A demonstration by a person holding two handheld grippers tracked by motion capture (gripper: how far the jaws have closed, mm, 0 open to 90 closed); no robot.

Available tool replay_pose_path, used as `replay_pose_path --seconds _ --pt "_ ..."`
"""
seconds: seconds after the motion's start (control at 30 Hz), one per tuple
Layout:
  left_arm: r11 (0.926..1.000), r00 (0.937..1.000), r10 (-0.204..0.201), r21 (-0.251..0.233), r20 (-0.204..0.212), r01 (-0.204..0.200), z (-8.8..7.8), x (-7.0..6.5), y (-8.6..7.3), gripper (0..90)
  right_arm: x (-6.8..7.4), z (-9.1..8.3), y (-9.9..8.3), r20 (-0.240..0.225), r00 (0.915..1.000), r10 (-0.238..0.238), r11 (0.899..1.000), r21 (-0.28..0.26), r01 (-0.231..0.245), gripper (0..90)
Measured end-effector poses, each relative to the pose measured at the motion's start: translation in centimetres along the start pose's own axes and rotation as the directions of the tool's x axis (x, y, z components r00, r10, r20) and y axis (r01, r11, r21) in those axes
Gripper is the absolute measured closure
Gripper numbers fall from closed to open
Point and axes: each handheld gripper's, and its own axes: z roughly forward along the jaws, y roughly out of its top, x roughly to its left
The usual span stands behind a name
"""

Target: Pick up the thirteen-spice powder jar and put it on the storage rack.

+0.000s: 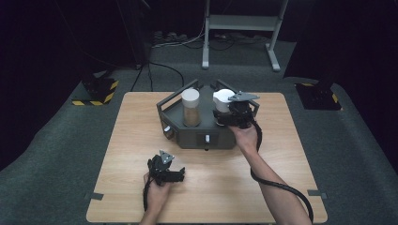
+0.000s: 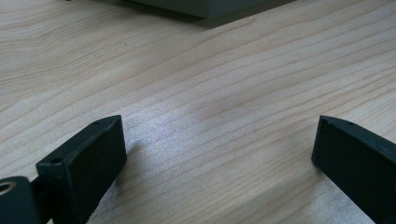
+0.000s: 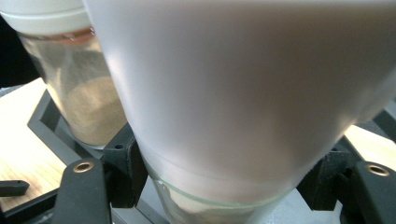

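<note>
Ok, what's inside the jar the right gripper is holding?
The jar has a white frosted wall that hides its contents; a pale layer shows at its clear base. The second jar beside it holds brown powder.

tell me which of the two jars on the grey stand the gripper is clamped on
The right-hand jar, whitish throughout, sits between the right gripper. The other jar holds brown powder and stands free.

The white jar [image 1: 223,100] stands upright at the right side of the dark grey tray [image 1: 197,136], at about 1 o'clock from the bench's middle. Its lid is white and its body looks frosted white, with a band of clear glass at the base [image 3: 224,116]. The right tool [image 1: 224,115] is clamped on its lower part, one jaw on either side.
</note>
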Motion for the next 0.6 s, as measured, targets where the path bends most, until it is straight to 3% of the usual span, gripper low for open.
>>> replay_pose_path --seconds 0.6 --pt "1.0 1.0 0.0 0.001 0.001 0.0 -0.01 0.02 0.02 3.1 0.07 1.05 -0.52 0.004 1.0 0.0 1.0 0.003 0.0 30.6"
